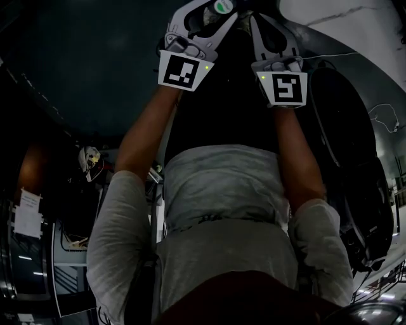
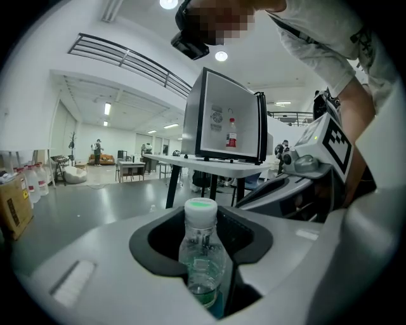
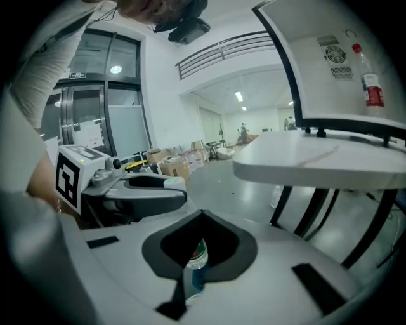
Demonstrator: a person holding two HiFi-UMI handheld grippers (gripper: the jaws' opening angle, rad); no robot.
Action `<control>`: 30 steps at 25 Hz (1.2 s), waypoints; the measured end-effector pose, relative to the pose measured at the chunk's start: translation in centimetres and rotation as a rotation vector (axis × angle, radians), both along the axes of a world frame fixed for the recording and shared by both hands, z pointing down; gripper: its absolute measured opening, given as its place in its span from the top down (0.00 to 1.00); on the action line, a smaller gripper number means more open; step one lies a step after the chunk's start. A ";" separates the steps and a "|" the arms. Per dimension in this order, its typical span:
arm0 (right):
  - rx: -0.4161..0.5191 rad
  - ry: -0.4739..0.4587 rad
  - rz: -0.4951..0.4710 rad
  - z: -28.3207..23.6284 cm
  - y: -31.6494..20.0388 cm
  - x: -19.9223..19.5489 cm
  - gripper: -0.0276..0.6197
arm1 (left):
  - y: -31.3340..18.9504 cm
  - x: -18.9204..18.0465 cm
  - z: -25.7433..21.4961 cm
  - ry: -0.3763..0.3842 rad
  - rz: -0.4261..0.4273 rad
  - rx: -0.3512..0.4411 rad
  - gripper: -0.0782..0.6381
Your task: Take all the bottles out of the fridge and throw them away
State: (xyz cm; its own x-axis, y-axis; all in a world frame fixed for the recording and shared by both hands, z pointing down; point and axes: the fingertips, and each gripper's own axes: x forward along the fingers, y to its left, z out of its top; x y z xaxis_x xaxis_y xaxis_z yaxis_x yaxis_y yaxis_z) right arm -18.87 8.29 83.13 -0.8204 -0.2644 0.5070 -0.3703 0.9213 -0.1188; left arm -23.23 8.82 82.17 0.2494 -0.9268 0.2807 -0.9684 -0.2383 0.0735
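My left gripper [image 2: 203, 219] is shut on a clear bottle [image 2: 202, 254] with a pale green cap, which stands upright between the jaws. In the head view the left gripper [image 1: 209, 16] and the bottle's cap [image 1: 222, 6] sit at the top edge, the right gripper [image 1: 269, 32] close beside them. My right gripper [image 3: 202, 216] is shut; part of a green-labelled bottle [image 3: 195, 263] shows through the hole in its jaws, and what it rests on is hidden. The open fridge [image 2: 228, 117] on a white table [image 2: 216, 166] holds a red-labelled bottle [image 2: 231, 134].
The fridge [image 3: 330, 70] and table [image 3: 317, 162] stand above the right gripper, with dark table legs [image 3: 298, 206] below. Water jugs [image 2: 32, 181] and a cardboard box [image 2: 14, 206] stand at the left. More boxes [image 3: 171, 166] line the far wall. A person [image 2: 97, 151] stands far off.
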 end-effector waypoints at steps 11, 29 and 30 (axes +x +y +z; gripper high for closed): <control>-0.006 0.010 0.020 3.2 -1.5 0.2 0.94 | -1.9 -0.1 5.2 -0.004 -0.017 -0.012 0.67; -0.022 -0.066 -0.009 -3.8 -0.2 0.2 0.94 | -0.6 0.2 -0.5 0.012 -0.032 -0.029 0.67; -0.019 -0.076 -0.012 -5.2 -0.3 0.2 0.94 | -0.5 0.3 -1.8 0.020 -0.042 -0.031 0.67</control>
